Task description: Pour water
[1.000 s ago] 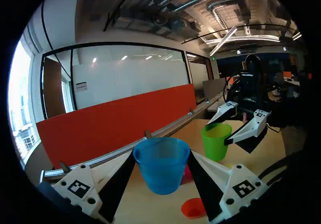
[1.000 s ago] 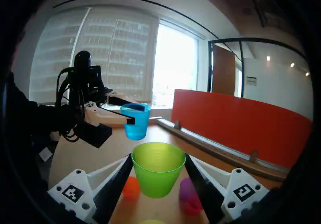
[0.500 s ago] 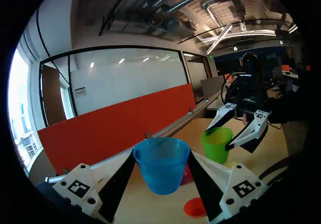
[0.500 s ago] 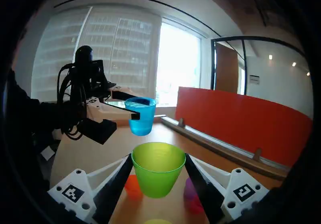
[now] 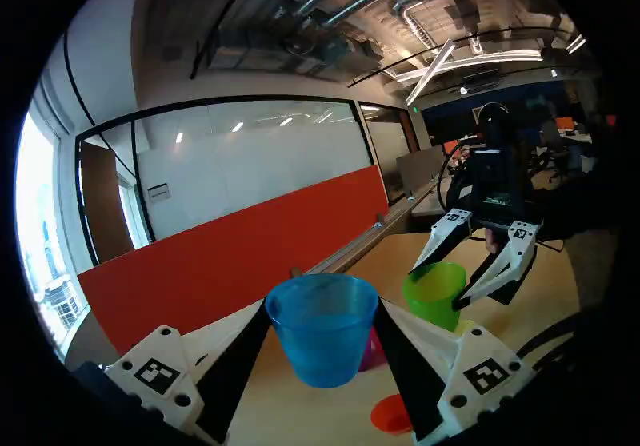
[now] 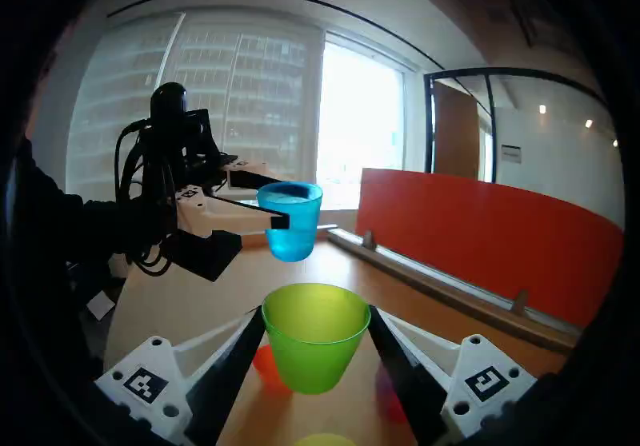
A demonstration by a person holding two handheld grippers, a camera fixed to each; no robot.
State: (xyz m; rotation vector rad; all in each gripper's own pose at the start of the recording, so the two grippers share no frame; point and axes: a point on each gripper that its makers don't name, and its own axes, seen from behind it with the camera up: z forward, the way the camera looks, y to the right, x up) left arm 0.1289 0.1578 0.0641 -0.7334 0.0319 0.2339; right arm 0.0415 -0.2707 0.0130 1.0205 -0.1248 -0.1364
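The blue cup (image 5: 322, 342) is held upright and off the table (image 6: 176, 302), clamped between the two fingers of the left gripper (image 5: 322, 306), which press on its sides just under the rim. A paler band near its top suggests water inside, though this cannot be told for certain.

The green cup (image 6: 315, 358) is gripped the same way by the right gripper (image 6: 315, 314) – both fingers closed against its wall, mouth up, and apparently empty.

In the right gripper view the blue cup (image 6: 292, 221) is seen beyond the green one, higher and slightly to the left; the two rims are apart, not yet one over the other. In the left gripper view the green cup (image 5: 434, 292) lies ahead and to the right.

The pour is judged to turn on that gap: the blue cup would need to be brought over the green mouth and tipped towards it.

A small orange cup (image 5: 390, 414) stands on the table below – clear of both.
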